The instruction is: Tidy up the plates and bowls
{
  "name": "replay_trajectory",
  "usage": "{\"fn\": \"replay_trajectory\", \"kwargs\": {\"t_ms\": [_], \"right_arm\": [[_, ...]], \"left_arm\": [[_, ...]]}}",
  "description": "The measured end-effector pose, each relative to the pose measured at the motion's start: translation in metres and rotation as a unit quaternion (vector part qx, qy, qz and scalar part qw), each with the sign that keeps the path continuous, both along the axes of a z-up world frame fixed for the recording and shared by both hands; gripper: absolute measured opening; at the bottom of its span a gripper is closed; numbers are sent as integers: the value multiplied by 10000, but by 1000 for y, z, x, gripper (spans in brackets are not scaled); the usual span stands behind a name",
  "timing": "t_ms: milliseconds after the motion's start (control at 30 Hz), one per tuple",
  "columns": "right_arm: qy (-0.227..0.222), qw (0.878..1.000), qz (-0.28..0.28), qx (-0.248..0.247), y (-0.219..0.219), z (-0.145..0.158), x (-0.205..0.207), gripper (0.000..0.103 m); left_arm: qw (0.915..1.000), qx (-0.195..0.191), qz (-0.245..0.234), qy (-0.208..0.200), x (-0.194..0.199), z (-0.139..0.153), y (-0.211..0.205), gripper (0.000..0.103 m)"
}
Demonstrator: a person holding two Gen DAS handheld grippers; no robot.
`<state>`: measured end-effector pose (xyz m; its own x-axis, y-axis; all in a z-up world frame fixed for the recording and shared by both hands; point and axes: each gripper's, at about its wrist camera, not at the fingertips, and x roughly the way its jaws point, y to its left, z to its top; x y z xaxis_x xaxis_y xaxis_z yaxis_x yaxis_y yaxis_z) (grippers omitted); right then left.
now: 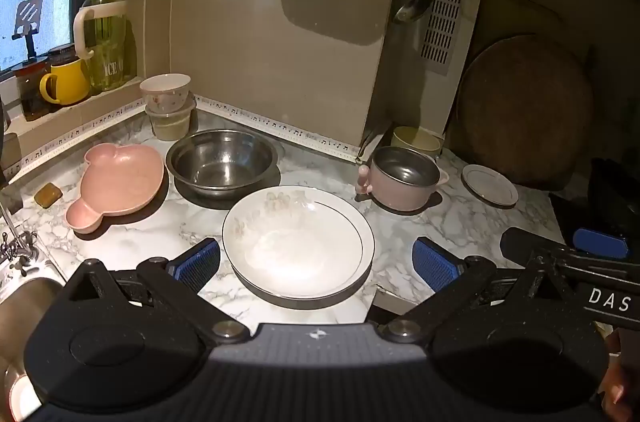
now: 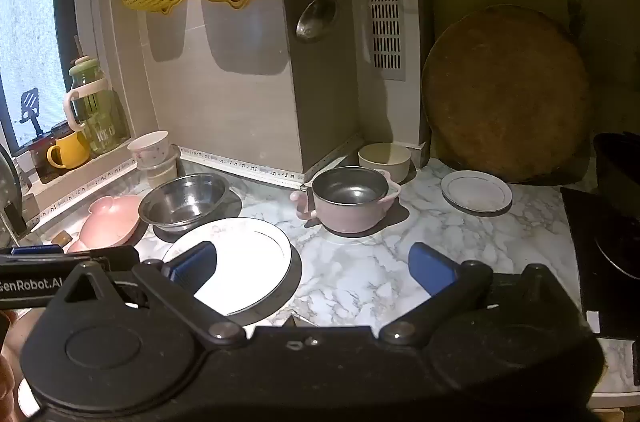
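Your left gripper [image 1: 316, 262] is spread wide, and the big white plate [image 1: 298, 242] lies on the marble counter [image 1: 440, 222] between its two blue pads, which do not touch it. From this plate, the steel bowl [image 1: 222, 160] stands at 11 o'clock, very near its rim. The pink bear-shaped dish [image 1: 118, 184] lies at 9 o'clock, just beside the steel bowl. At 1 o'clock you see the pink pot [image 1: 404, 180] with a steel inside, well apart from the plate, and the small white plate [image 1: 489, 184] is further to 2 o'clock. In the far corner at 11 o'clock two small bowls [image 1: 166, 102] are stacked one on the other. A cream bowl [image 1: 416, 140] stands just behind the pink pot.

Your right gripper [image 2: 312, 268] is also spread and holds nothing. In the right wrist view its left finger [image 2: 194, 268] is over the big white plate [image 2: 248, 246], but I cannot tell if it touches. Between the fingers is only bare marble. From this gripper the pink pot [image 2: 348, 200] is at 12 o'clock and the small white plate [image 2: 476, 192] at 2 o'clock, near the round wooden board [image 2: 504, 94] that leans on the wall
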<state>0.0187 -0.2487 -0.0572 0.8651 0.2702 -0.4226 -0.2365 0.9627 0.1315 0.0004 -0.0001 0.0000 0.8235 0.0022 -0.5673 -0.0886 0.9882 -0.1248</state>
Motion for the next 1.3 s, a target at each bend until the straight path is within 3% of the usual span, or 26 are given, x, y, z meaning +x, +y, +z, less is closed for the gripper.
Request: {"fn": "replay_trajectory", "kwargs": {"t_ms": [1300], "right_arm": [[-11, 10000, 6, 14, -8, 3, -4, 102]], "left_arm": [[9999, -38, 55, -96, -8, 1, -7, 103]]}}
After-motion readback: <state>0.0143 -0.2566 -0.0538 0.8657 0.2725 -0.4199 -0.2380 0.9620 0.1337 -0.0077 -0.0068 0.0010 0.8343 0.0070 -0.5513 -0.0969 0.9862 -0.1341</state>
